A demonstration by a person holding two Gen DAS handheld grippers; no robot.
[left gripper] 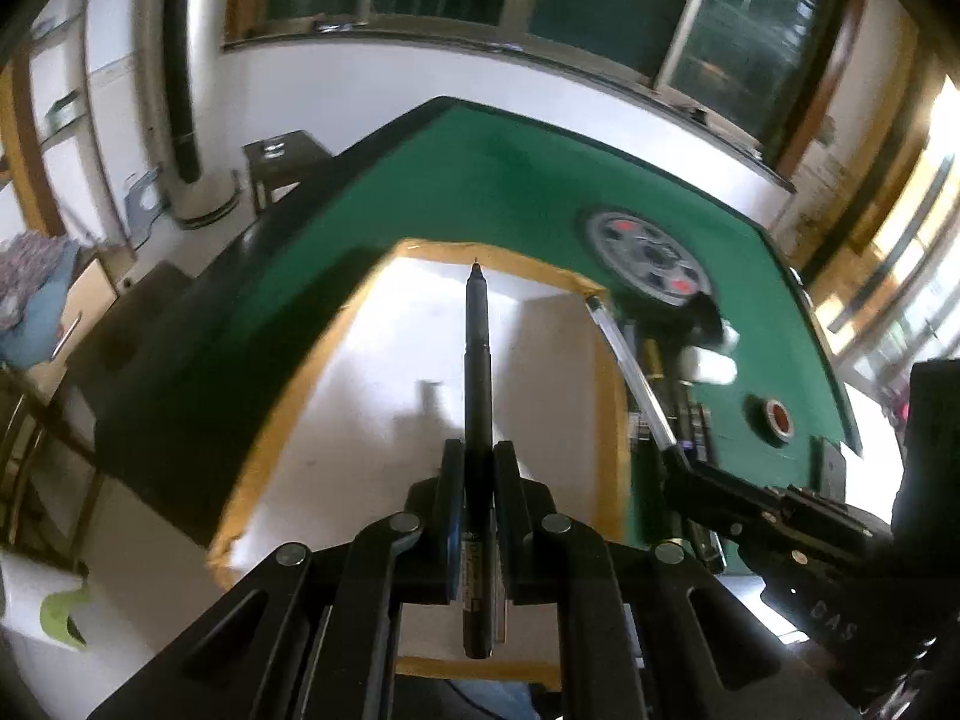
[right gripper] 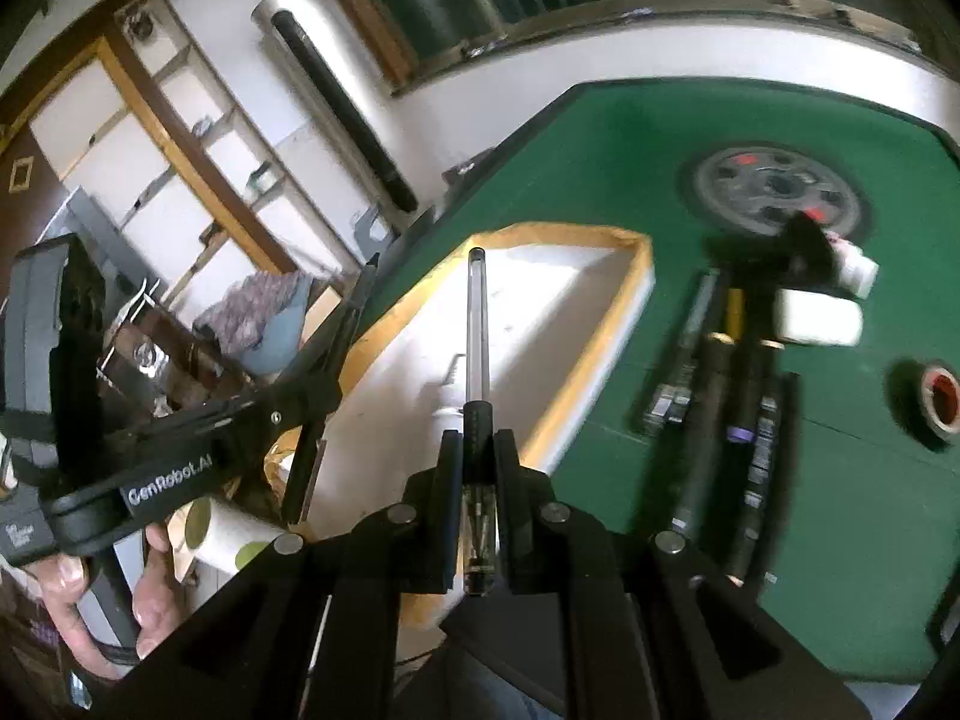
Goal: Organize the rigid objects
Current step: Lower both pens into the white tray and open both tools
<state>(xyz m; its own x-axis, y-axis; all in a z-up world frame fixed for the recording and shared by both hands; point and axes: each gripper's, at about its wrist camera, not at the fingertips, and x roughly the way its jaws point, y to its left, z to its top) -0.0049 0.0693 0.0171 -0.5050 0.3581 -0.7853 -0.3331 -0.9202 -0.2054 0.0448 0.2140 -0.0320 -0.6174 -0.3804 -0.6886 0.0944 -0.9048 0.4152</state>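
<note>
between each hand-held gripper's pressed fingers, a pen points forward (left (left gripper: 479, 480) black pen (left gripper: 478, 372), right (right gripper: 479, 480) clear pen (right gripper: 476, 324)).

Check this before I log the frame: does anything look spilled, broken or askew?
Nothing spilled or broken. The left claw grips a black pen and the right claw a clear pen, both straight over the white tray. The other pens lie roughly parallel.

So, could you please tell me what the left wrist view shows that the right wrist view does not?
Only the left wrist view shows the left gripper shut on a slim black pen. Only the right wrist view shows the right gripper shut on a clear-barrelled pen, plus the person's bare hand. Both show the white, tan-rimmed tray on the green felt table.
</note>
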